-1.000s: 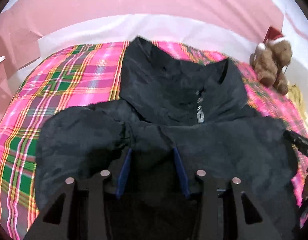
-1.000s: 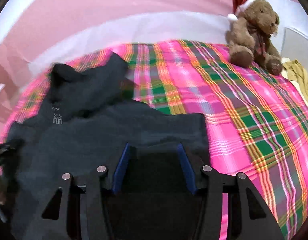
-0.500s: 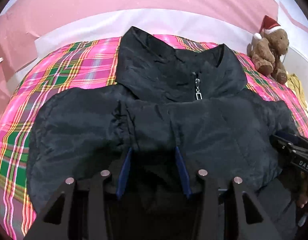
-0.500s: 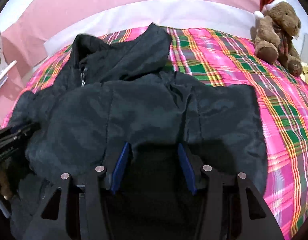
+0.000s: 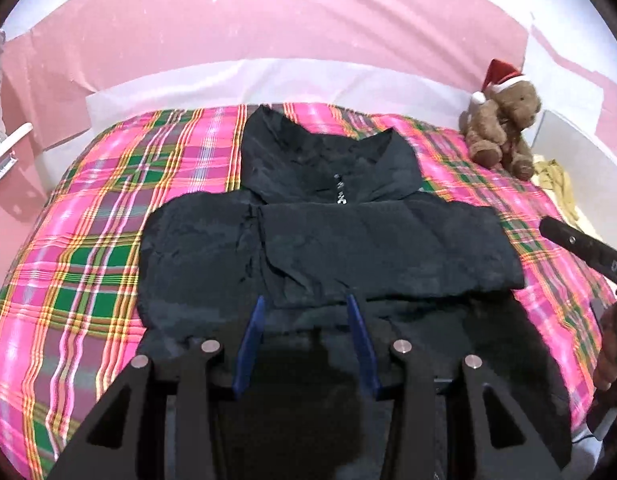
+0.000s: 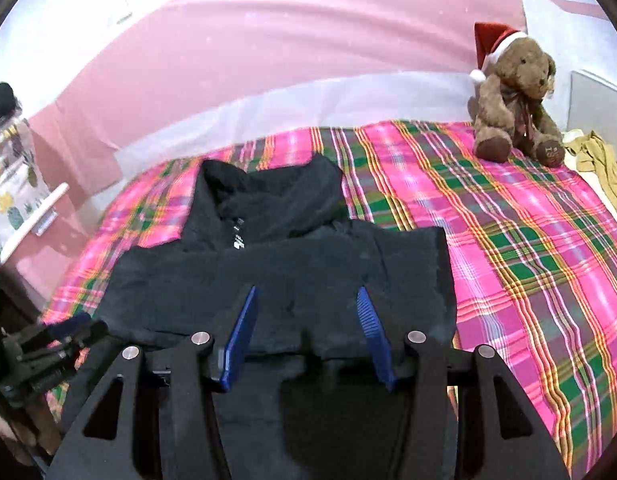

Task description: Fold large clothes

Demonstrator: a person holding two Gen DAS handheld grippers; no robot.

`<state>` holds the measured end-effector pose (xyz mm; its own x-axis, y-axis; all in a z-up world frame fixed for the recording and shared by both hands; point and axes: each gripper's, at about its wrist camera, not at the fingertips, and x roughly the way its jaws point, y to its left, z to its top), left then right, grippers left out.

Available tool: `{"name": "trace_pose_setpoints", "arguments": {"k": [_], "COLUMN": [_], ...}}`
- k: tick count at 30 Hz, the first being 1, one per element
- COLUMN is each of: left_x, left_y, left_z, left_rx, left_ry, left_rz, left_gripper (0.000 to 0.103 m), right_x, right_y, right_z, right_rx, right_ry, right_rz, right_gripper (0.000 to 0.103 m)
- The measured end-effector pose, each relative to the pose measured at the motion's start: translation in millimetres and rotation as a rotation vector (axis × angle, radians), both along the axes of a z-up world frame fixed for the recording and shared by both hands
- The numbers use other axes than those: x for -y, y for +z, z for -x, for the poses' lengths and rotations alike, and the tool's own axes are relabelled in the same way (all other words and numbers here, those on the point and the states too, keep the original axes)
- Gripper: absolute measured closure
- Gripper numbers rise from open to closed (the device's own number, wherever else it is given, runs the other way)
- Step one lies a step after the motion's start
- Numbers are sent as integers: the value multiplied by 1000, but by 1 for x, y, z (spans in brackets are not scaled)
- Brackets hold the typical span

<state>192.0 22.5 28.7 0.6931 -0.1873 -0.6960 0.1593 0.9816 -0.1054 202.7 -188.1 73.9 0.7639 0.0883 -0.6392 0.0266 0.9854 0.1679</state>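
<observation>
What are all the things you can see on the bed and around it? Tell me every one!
jacket: one, black, spread on the bed, sleeves folded across its front, collar toward the wall
zip pull: one, silver, at the jacket collar
bedspread: one, pink, green and yellow plaid, under the jacket
teddy bear: one, brown with a red and white Santa hat, sitting at the bed's far right corner
cloth: one, yellowish, crumpled at the bed's right edge beyond the bear
wall: pink, behind the bed
left gripper: one, black with blue pads, over the jacket's near edge
right gripper: one, black with blue pads, over the jacket's near edge
</observation>
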Motion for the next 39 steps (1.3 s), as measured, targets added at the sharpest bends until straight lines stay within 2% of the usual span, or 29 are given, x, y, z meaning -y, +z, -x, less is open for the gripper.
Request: {"name": "trace_pose_setpoints", "arguments": {"k": [5, 14, 20, 26, 30, 34, 37, 39], "left_x": [-4, -6, -5, -5, -10, -14, -15, -15], "left_y": [28, 78, 84, 83, 83, 81, 75, 68], "left_z": [29, 75, 74, 45, 5, -50, -98, -132], "left_rx": [37, 157, 149, 122, 95, 67, 67, 55], "left_ry": [-17, -72, -74, -62, -43, -18, 11, 21], "left_rz": [19, 41, 55, 32, 30, 31, 21, 20], "left_gripper": [58, 58, 58, 58, 58, 57, 52, 51], "right_x": [-15, -29, -34, -33, -25, -19, -12, -8], "right_y": [27, 82, 86, 72, 65, 58, 43, 30], "right_z": [29, 85, 88, 43, -15, -73, -118, -148], "right_rx": [54, 168, 173, 104, 43, 13, -29, -66], "right_ry": [7, 13, 43, 116, 162, 170, 170, 182], "right_rz": [5, 33, 63, 64, 13, 36, 61, 86], "right_gripper": [51, 51, 49, 49, 49, 48, 48, 43]}}
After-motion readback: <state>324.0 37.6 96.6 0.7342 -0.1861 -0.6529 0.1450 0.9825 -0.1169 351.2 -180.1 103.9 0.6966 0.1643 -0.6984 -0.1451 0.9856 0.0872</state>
